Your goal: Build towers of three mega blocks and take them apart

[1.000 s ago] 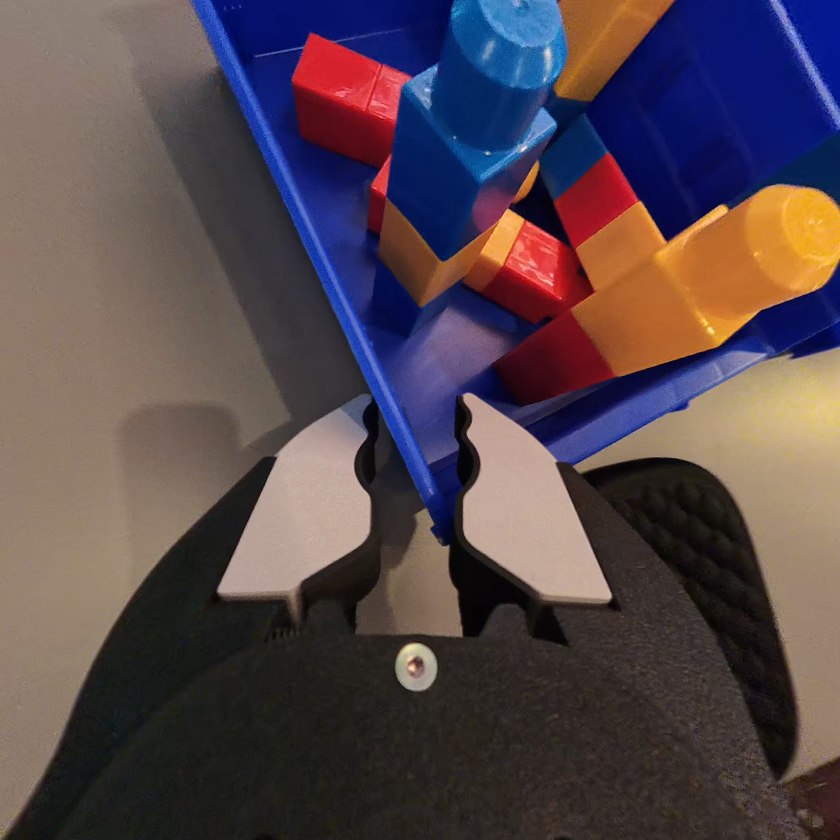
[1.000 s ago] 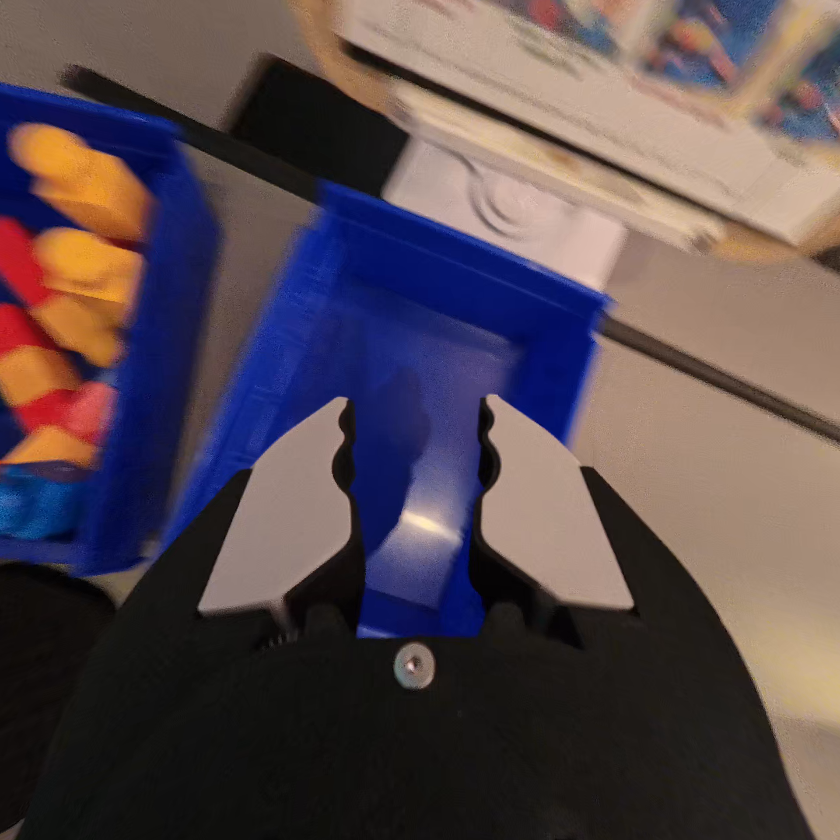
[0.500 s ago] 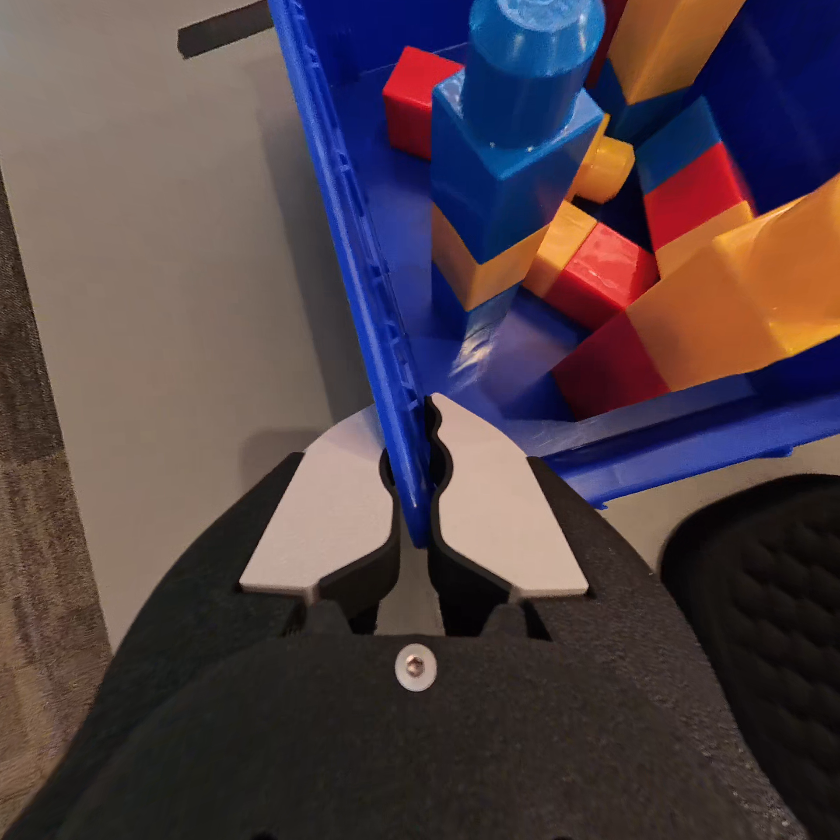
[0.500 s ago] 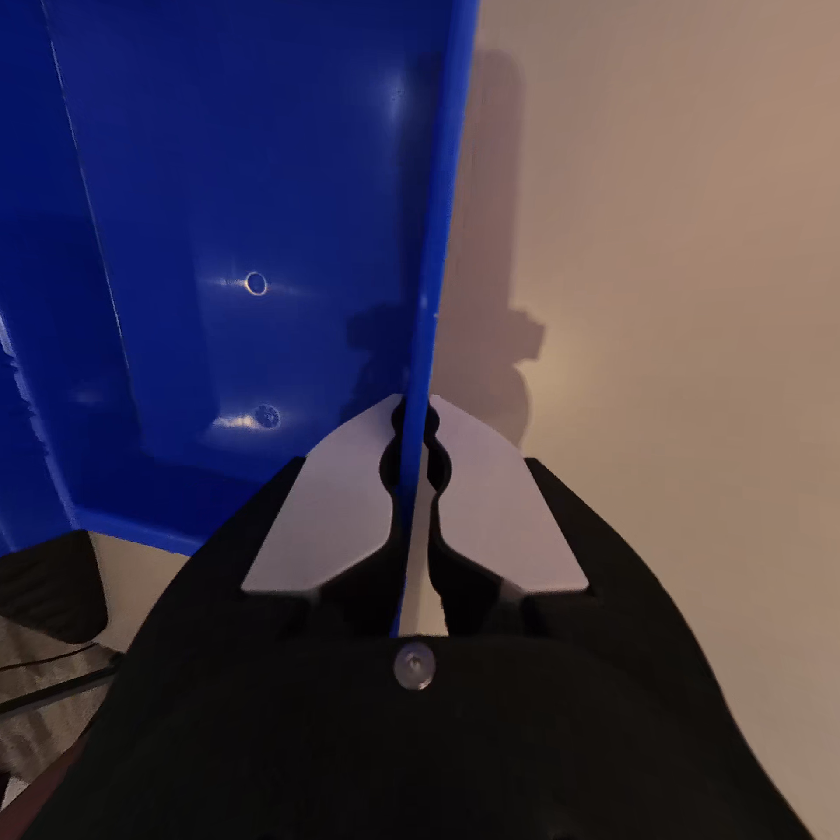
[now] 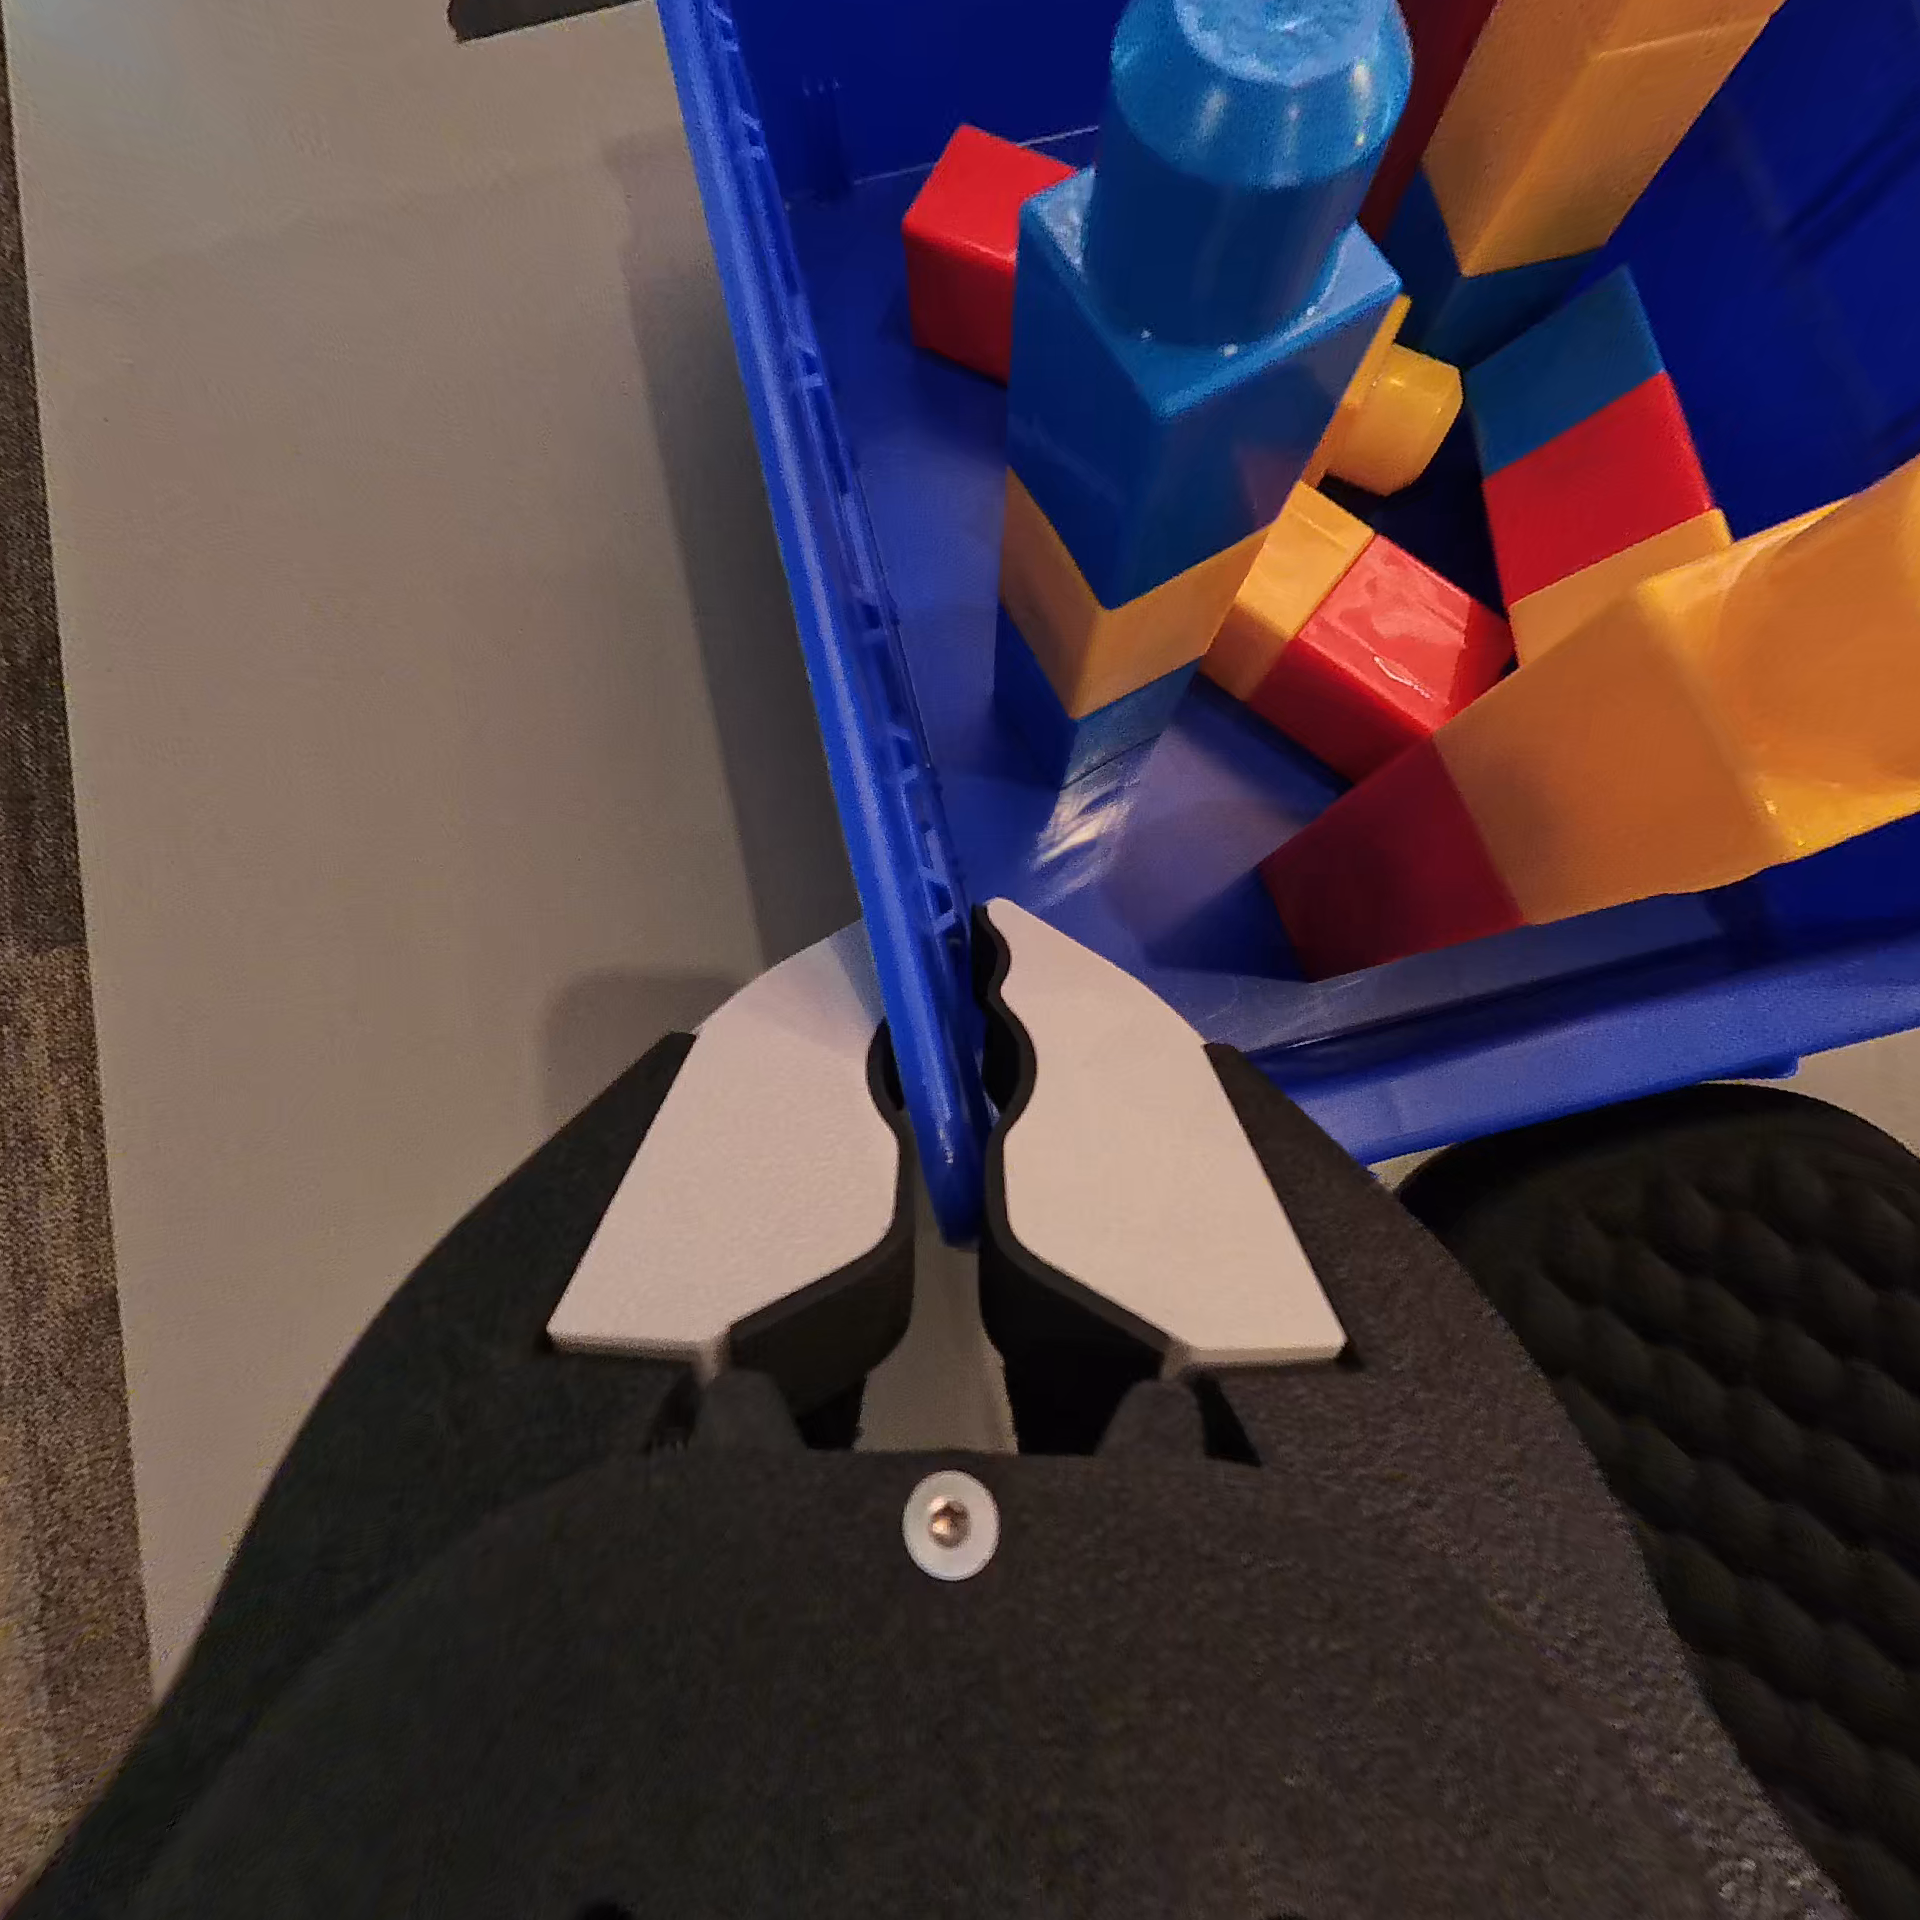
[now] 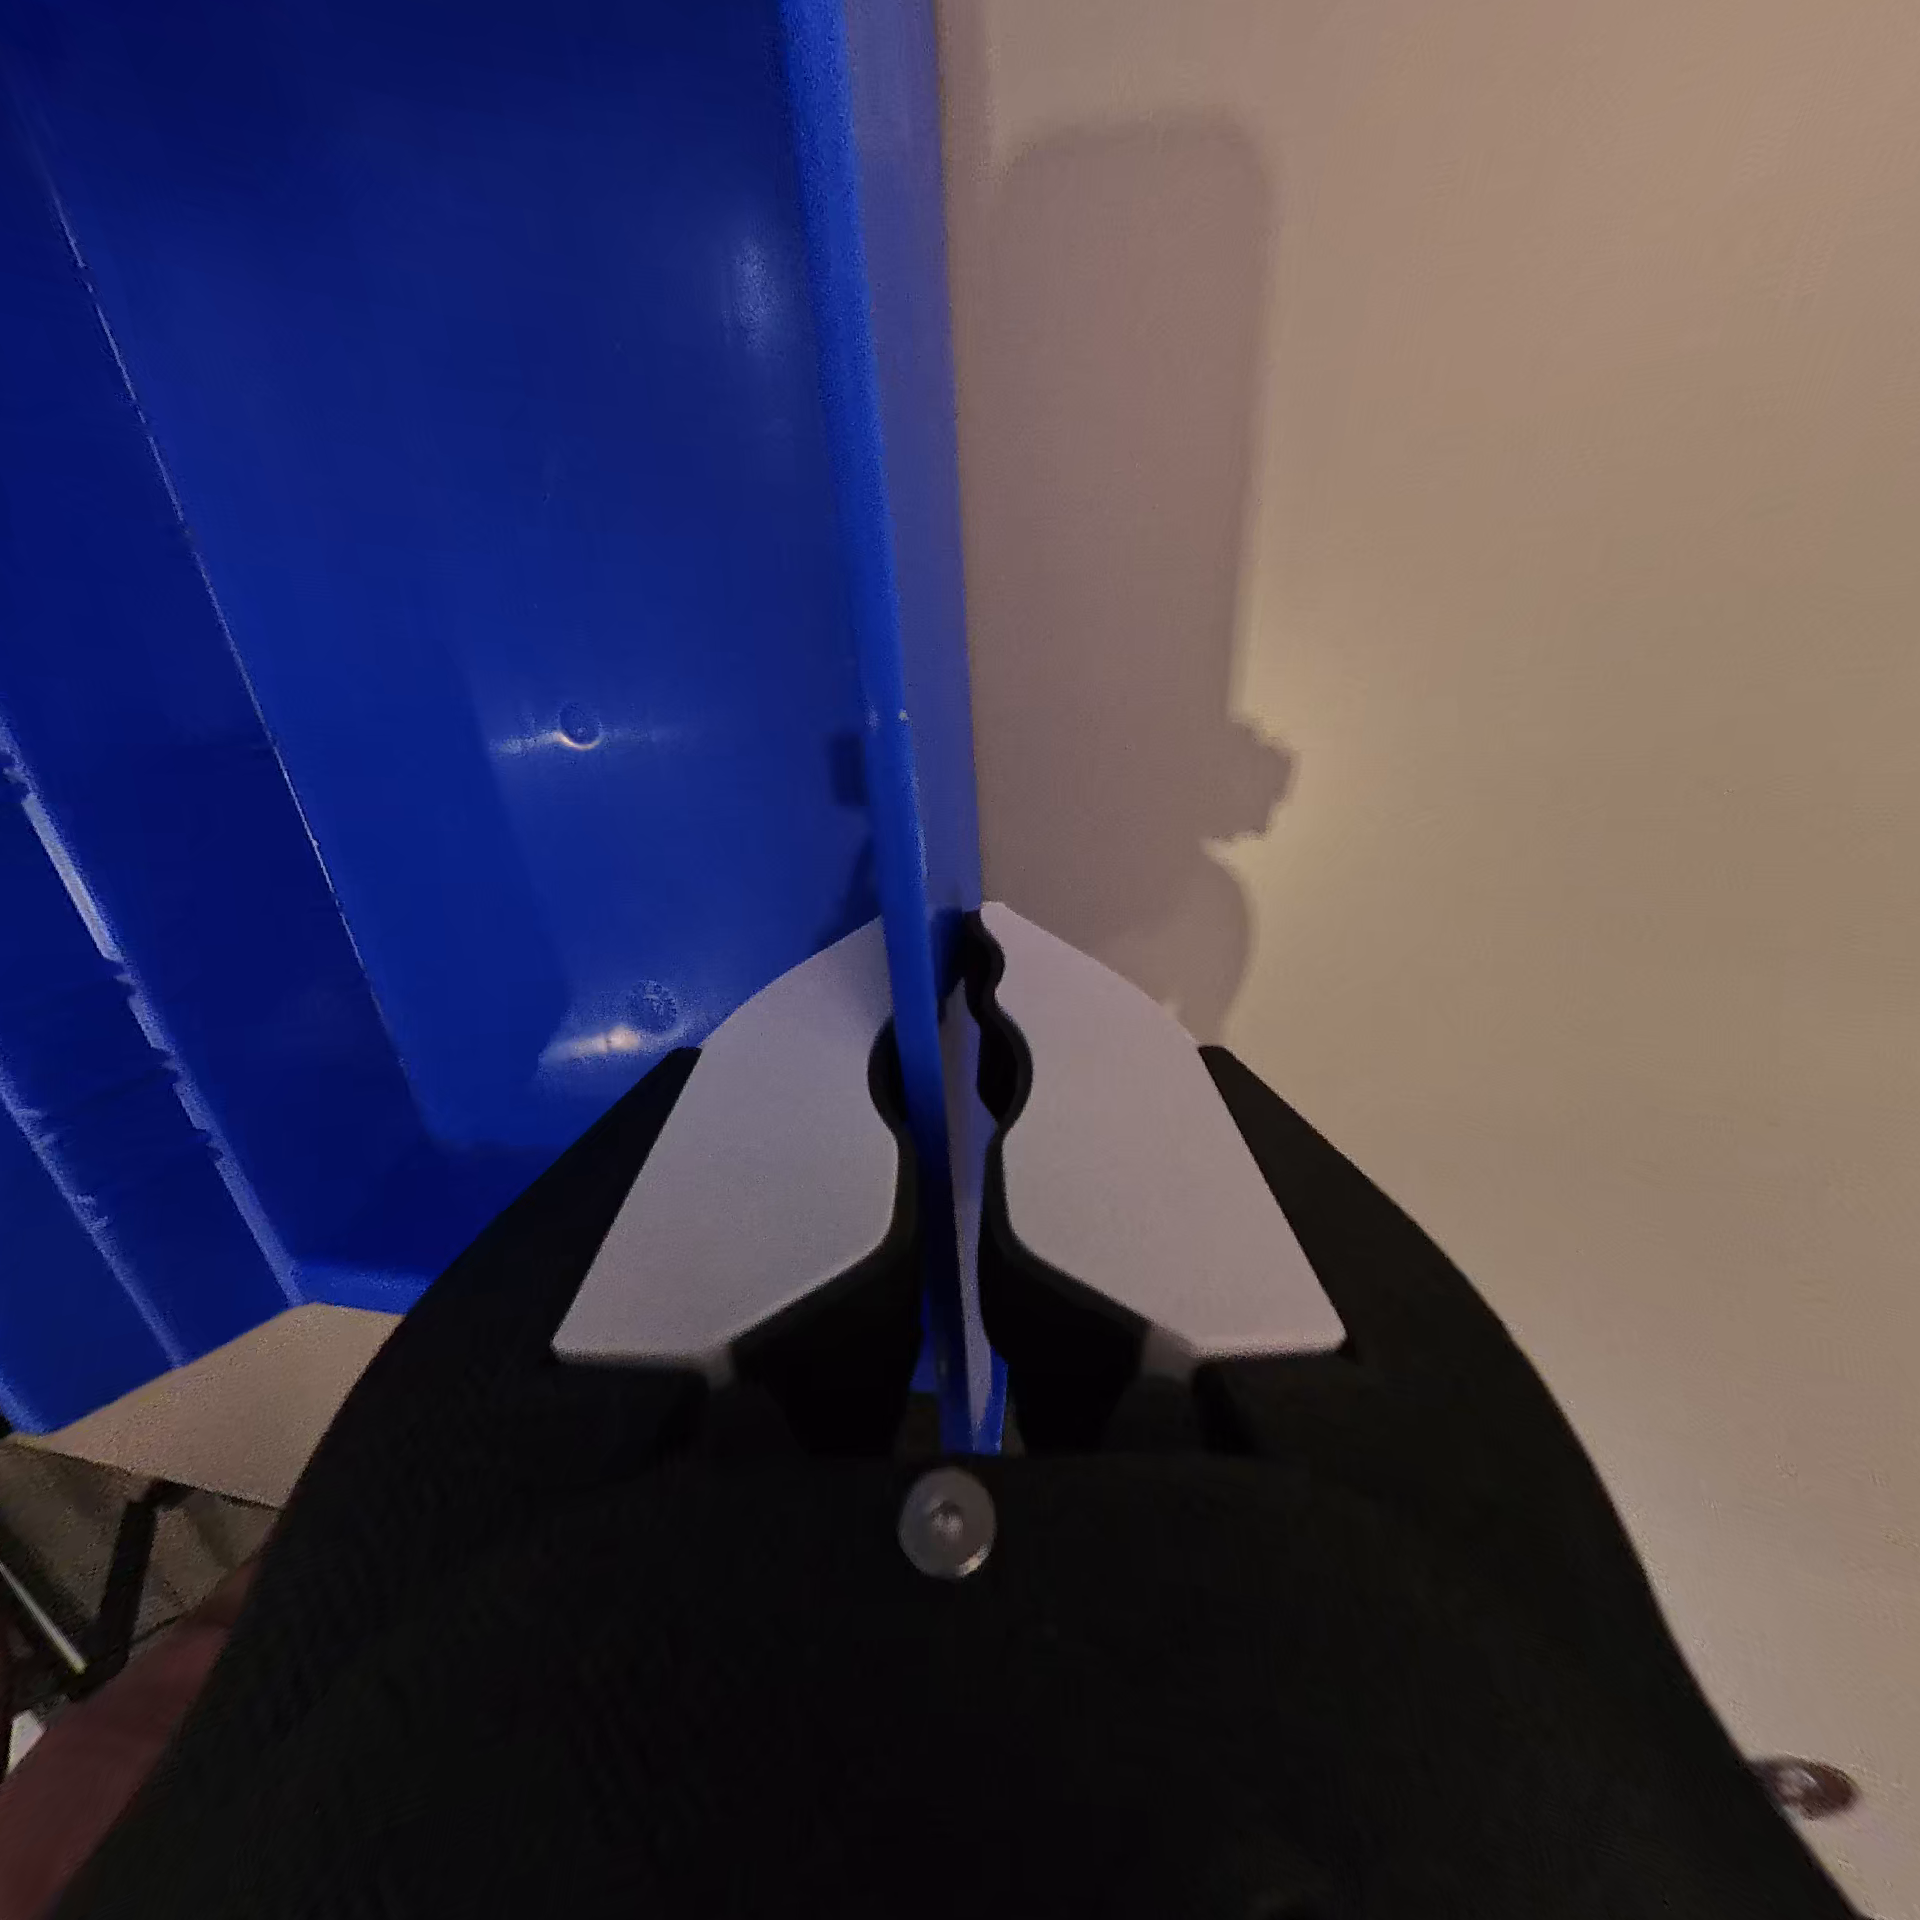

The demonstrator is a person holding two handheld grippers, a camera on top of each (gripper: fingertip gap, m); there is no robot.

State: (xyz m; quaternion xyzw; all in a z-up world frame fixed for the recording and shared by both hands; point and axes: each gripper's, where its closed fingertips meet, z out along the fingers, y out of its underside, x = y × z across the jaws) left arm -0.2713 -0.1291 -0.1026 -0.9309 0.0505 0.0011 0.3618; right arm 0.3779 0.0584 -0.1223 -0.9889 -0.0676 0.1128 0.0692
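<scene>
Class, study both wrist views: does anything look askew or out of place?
Yes. In the blue bin the block towers are jumbled: the yellow-and-red tower lies tipped against the front wall, while the blue-topped tower stands. The other blue bin holds no blocks.

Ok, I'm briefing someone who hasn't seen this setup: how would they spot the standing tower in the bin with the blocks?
Start at the blue bin whose side wall the left gripper clamps between its fingers. Just inside that wall stands the upright tower: blue block on top, yellow in the middle, blue at the bottom. Its round blue stud points up, while the stacks beside it lie tipped over.
</scene>
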